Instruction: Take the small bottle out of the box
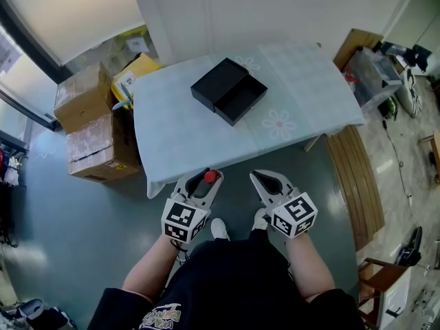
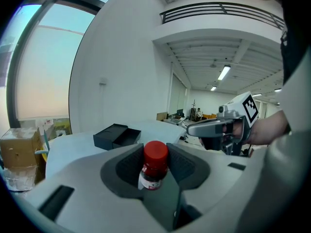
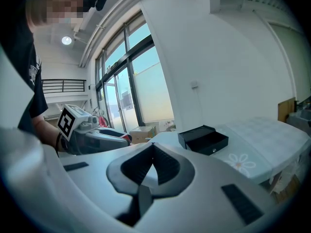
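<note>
A small bottle with a red cap and dark contents stands upright between the pads of my left gripper, which is shut on it. In the head view the red cap shows at the left gripper, held off the table's near edge. My right gripper is beside it, shut with nothing between its jaws. The black box lies open on the table, its drawer slid out and looking empty; it also shows far off as the box and box.
The table has a pale floral cloth. Cardboard boxes are stacked at its left end, with a yellow box behind. A wooden bench and storage crates stand to the right. Grey floor lies below me.
</note>
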`<state>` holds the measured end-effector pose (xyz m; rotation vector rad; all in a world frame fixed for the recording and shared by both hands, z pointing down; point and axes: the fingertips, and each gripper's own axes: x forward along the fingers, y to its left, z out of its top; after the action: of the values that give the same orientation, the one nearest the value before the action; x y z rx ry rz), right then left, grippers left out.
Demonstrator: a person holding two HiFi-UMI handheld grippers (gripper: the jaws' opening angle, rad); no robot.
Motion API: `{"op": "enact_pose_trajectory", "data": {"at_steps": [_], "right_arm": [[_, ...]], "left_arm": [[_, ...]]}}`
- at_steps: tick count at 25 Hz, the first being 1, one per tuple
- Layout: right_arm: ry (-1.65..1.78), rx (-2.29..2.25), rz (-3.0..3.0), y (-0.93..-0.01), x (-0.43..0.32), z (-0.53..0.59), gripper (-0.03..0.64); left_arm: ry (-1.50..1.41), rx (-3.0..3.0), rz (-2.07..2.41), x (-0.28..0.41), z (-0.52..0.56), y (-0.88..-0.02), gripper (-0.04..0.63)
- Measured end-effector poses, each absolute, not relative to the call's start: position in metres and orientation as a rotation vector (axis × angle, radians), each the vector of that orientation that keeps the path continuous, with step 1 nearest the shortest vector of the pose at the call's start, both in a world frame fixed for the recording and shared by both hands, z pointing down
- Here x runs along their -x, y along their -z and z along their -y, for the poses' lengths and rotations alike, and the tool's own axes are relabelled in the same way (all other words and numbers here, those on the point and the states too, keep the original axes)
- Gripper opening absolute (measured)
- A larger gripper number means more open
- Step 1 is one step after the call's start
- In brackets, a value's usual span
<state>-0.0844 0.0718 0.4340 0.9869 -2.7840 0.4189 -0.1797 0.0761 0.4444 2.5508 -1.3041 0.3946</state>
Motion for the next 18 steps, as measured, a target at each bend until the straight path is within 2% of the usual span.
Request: {"op": "enact_pose_trajectory", "data": {"at_steps": [18], "right_arm": [[-0.436, -1.024, 2.763, -0.4355, 0.0907, -0.0768, 0.021]], "left_arm": [[-0.393, -2.569, 1.267, 0.1868, -0.0785, -0.4457, 0.163]]}}
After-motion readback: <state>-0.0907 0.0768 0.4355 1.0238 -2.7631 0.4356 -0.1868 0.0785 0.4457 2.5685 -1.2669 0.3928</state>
